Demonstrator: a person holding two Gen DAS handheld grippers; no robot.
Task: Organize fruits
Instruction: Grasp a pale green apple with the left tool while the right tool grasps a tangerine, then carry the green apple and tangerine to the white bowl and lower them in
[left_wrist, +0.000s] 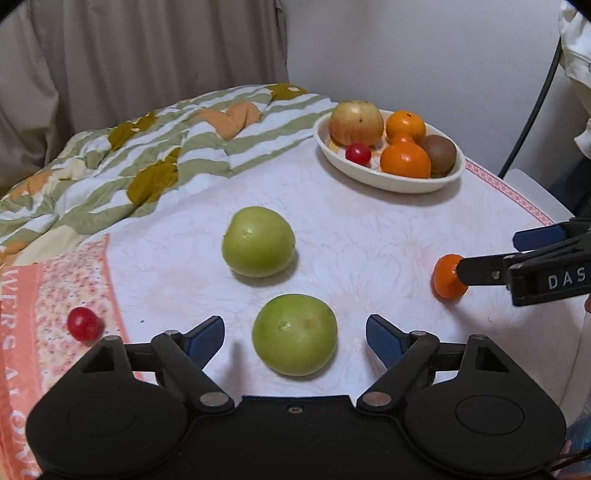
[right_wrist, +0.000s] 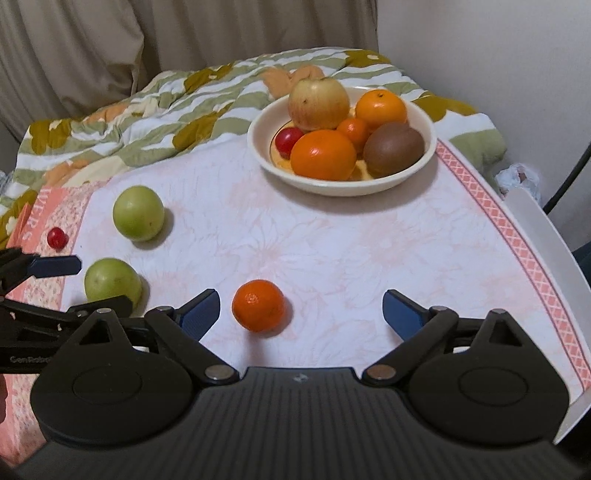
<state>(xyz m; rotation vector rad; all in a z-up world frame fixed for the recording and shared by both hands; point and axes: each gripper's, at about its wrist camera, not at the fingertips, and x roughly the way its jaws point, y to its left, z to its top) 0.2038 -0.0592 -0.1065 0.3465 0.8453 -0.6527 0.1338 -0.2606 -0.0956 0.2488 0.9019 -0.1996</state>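
On the floral cloth's (left_wrist: 369, 229) far left lies a small red cherry tomato (left_wrist: 84, 323). Next come two smooth green fruits: the farther one (left_wrist: 258, 246) sits free, while the nearer one (left_wrist: 294, 334) lies between the spread jaws of the left gripper (left_wrist: 294, 336), untouched. Rightward, a glossy small mandarin (right_wrist: 258, 305) rests between the right gripper's (right_wrist: 301, 314) parted fingers, ungrasped. Beyond, a cream bowl (right_wrist: 424, 122) holds an apple, oranges, kiwi and tomato.
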